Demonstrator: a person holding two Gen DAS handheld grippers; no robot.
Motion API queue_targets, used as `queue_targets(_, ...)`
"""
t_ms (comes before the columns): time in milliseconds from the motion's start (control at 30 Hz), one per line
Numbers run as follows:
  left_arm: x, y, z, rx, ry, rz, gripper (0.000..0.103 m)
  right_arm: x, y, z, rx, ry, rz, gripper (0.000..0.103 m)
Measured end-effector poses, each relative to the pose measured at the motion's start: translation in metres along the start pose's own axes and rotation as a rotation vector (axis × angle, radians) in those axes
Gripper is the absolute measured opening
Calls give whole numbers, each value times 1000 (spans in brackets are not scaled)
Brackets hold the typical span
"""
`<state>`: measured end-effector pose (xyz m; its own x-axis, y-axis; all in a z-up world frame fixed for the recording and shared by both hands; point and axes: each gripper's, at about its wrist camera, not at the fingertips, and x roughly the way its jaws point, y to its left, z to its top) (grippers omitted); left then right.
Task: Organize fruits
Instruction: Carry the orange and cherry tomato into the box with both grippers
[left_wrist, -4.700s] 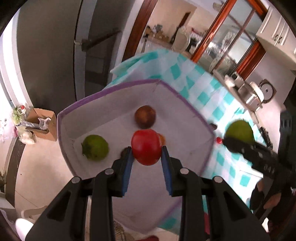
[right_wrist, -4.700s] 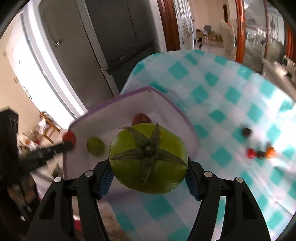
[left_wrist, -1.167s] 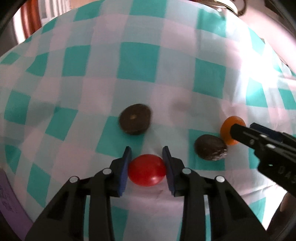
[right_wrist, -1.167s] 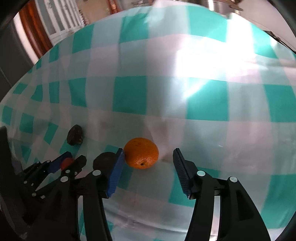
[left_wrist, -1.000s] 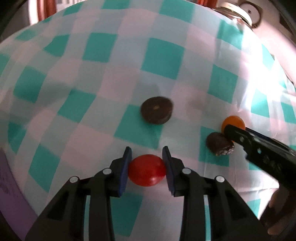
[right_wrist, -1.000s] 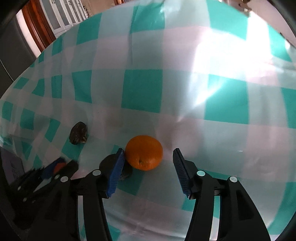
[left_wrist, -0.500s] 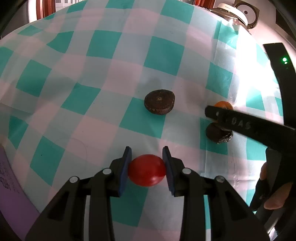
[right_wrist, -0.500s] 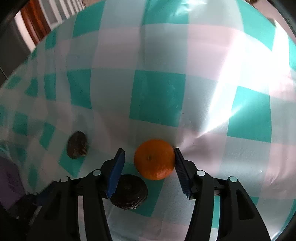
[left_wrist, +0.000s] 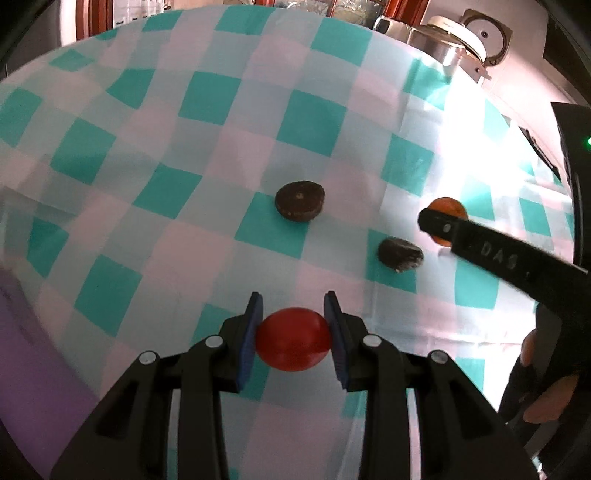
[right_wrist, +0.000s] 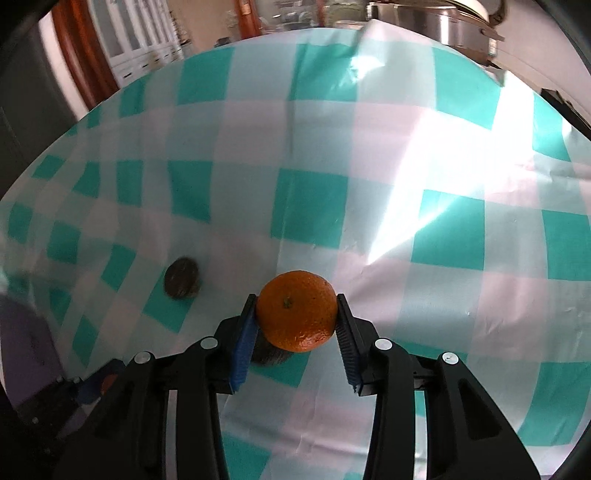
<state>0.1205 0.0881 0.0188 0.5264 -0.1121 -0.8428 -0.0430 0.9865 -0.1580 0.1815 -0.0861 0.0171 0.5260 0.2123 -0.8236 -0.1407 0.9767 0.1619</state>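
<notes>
My left gripper (left_wrist: 293, 338) is shut on a small red tomato (left_wrist: 293, 339), held above the checked tablecloth (left_wrist: 221, 147). My right gripper (right_wrist: 295, 314) is shut on an orange mandarin (right_wrist: 296, 311), lifted off the cloth; it also shows in the left wrist view (left_wrist: 448, 206) behind the right gripper's finger (left_wrist: 480, 251). Two dark brown fruits lie on the cloth: a round one (left_wrist: 300, 206) and a wrinkled one (left_wrist: 400, 254). In the right wrist view one dark fruit (right_wrist: 181, 282) lies at left and another (right_wrist: 271, 354) is partly hidden under the mandarin.
A purple edge of the fabric bin (left_wrist: 22, 332) shows at lower left. Metal pots (left_wrist: 443, 37) stand beyond the table's far edge. A person's hand (left_wrist: 546, 398) holds the right gripper at far right.
My right gripper closed on the mandarin and lifted it off the cloth. My left gripper, holding the tomato, rose and pulled back from the dark fruits.
</notes>
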Motion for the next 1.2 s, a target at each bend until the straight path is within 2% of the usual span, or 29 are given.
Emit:
queue_targets(100, -15, -4, -6, -19, 6, 26, 34, -15, -1, -6, -22, 9, 32, 40)
queue_targets(200, -41, -15, -17, -38, 4, 50, 34, -48, -5, -6, -52, -9, 50, 40)
queue_targets(333, -82, -55, -34, 8, -35, 66, 34, -102, -16, -18, -100, -45, 80, 40)
queue_targets(500, -137, -79, -46, 38, -89, 85, 34, -157, -25, -26, -141, -91, 117, 40)
queue_targets(867, -217, -94, -86, 91, -153, 146, 35, -243, -21, -67, -288, -161, 193, 40)
queue_targets(1200, -277, -86, -111, 72, -218, 181, 35, -282, -22, -96, -354, -191, 223, 40)
